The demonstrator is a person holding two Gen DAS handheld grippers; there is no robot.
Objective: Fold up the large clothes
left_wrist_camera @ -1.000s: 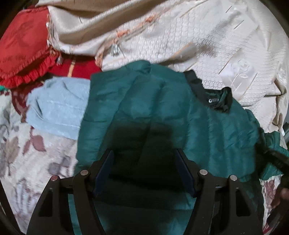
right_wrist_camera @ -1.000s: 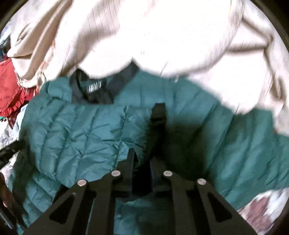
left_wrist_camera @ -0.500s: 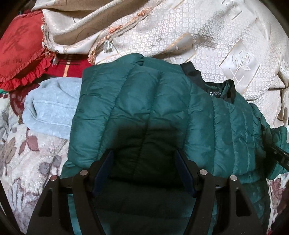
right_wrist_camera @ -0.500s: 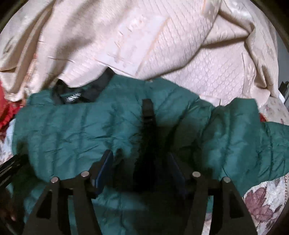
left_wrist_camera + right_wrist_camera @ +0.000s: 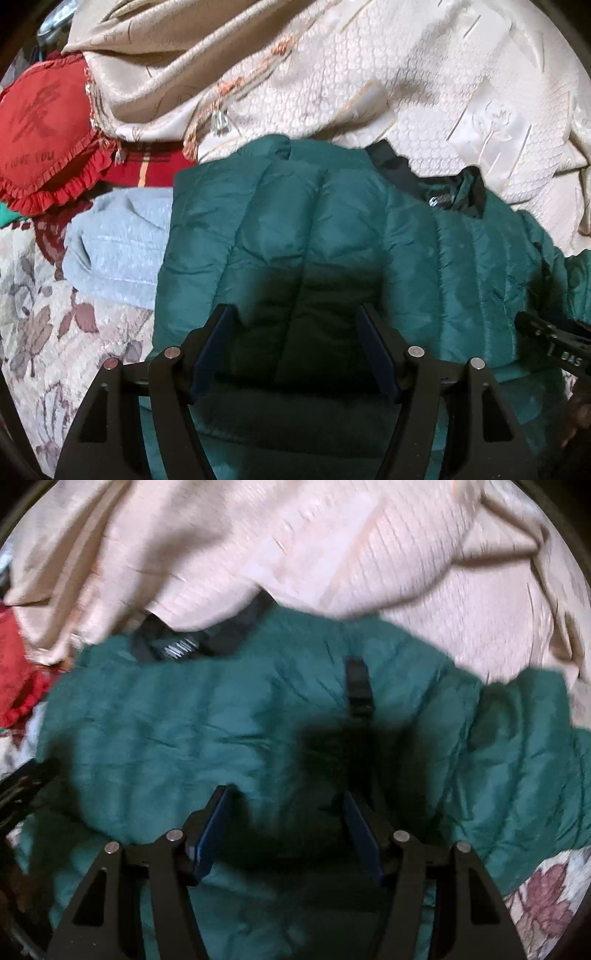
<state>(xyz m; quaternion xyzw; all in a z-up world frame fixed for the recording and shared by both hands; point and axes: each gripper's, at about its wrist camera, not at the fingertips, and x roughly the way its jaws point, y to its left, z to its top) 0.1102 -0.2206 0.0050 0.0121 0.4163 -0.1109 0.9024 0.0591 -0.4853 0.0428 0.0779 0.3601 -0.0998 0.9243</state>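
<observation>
On the floral bedspread (image 5: 44,325) lies a green jacket (image 5: 295,229).

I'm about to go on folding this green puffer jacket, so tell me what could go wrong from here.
1. Both the left gripper and right gripper are open over the green puffer jacket; the slick, puffy fabric may spring back unfolded.
2. A sleeve trails off to one side and could bunch into the fold.
3. The collar lies against the cream bedspread, which a grab there might catch.
</observation>
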